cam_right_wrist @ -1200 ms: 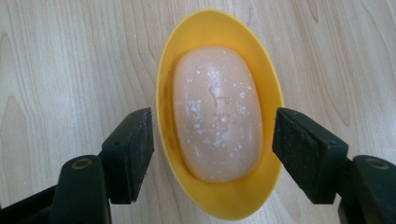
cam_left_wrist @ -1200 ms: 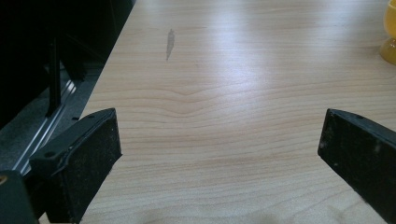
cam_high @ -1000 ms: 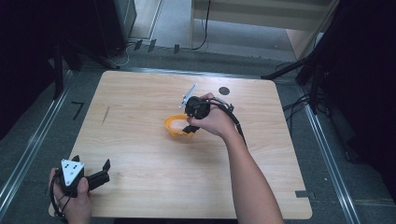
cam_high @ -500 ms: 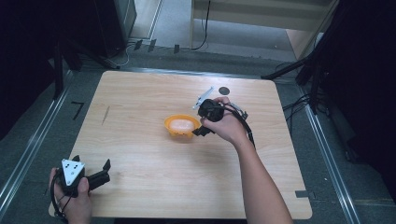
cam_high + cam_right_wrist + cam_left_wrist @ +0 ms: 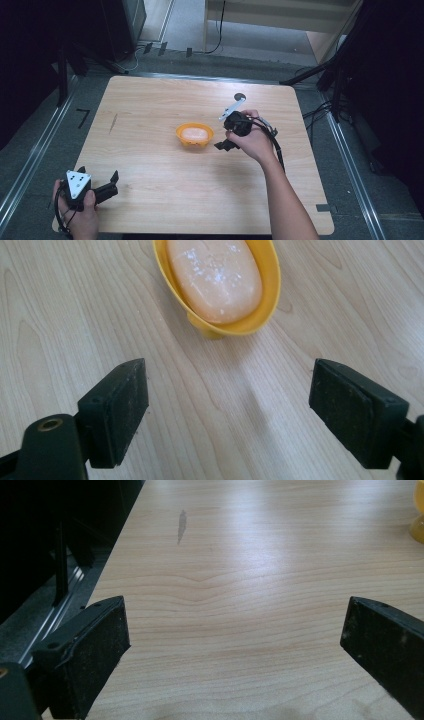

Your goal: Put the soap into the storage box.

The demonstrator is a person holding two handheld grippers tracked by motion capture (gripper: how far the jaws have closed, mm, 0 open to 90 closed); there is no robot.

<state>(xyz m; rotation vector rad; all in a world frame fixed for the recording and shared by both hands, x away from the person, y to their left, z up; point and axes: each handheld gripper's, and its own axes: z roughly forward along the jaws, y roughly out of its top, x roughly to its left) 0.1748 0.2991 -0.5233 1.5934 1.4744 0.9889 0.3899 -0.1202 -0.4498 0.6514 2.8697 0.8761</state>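
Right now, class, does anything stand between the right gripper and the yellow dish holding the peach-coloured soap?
Nothing visible does. The right gripper is open, its jaws having just been opening with nothing between them, and bare wooden table separates it from the yellow oval dish and its peach-coloured soap bar.

Wooden table [image 5: 150, 165], perhaps grey floor [image 5: 350, 170]

No readable text, labels, brands or numbers on anything.
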